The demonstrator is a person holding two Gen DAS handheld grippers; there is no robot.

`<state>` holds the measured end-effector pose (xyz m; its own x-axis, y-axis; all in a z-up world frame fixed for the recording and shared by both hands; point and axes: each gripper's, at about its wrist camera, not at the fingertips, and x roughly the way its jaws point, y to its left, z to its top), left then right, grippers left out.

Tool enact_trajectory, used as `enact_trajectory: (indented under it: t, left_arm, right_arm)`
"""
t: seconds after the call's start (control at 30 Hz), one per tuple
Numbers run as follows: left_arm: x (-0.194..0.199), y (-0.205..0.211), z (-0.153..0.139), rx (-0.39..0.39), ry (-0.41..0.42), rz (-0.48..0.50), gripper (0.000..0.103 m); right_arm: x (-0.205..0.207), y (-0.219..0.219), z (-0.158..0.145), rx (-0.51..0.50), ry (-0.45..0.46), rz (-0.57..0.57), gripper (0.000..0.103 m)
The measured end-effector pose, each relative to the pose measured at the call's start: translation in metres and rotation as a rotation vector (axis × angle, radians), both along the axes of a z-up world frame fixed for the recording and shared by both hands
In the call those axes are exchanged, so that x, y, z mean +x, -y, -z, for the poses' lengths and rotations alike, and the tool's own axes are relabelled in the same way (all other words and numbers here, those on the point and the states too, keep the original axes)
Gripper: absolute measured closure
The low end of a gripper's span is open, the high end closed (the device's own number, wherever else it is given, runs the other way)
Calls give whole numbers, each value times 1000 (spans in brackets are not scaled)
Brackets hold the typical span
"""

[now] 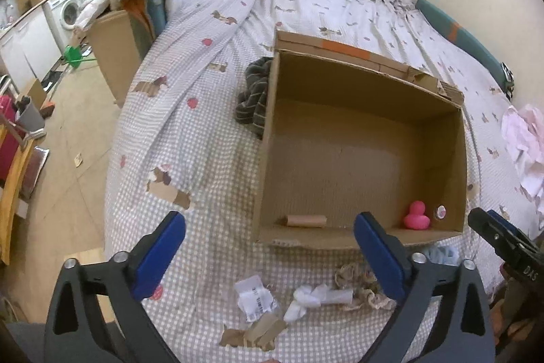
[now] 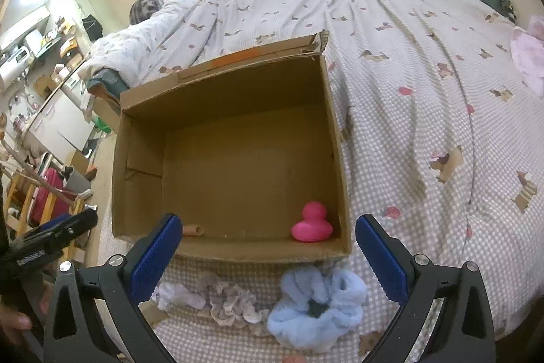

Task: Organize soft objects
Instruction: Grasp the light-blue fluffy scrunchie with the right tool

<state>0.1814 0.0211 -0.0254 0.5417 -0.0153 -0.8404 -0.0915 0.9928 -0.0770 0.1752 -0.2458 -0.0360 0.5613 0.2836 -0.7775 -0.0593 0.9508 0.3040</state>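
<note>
An open cardboard box [image 1: 367, 242] [image 2: 238, 252] stands on the bed; inside are a pink rubber duck [image 1: 418, 217] [image 2: 312, 223] and a cardboard tube [image 1: 305, 220] [image 2: 193, 229]. In front of the box lie a white sock [image 1: 307, 298] [image 2: 176, 296], a beige scrunchie [image 1: 357, 286] [image 2: 231, 301] and a light blue fluffy scrunchie [image 2: 316, 305] [image 1: 442, 256]. My left gripper [image 1: 270, 256] is open and empty above the sock and scrunchie. My right gripper [image 2: 268, 261] is open and empty above the blue scrunchie; it also shows in the left wrist view [image 1: 499, 237].
A dark striped cloth [image 1: 253, 97] lies left of the box. A pink garment [image 1: 523, 145] [image 2: 530, 56] lies at the right. A crumpled label [image 1: 253, 296] and cardboard scraps [image 1: 251, 334] lie near the bed's front edge. Another box [image 1: 115, 53] stands on the floor at left.
</note>
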Motion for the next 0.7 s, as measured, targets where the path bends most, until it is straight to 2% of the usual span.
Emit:
enact_trajectory:
  t: [0.13,0.27,0.43,0.7]
  left_arm:
    - [-16,-4,-7,-7,31,-6,1]
    - [-30,-4,-6,-9,21,5,1]
    - [-43,0,-1,48,10,1,1]
    - [-56,-4,4,73,-7,6,0]
  right_arm:
    - [-10,1,0,3,-7,-9,0]
    - [-22,2,-1,11,-4,-8,0]
    - [-35,4,-1,5,-10,-7,0]
    - [-47,20,3,-28,-17,4,0]
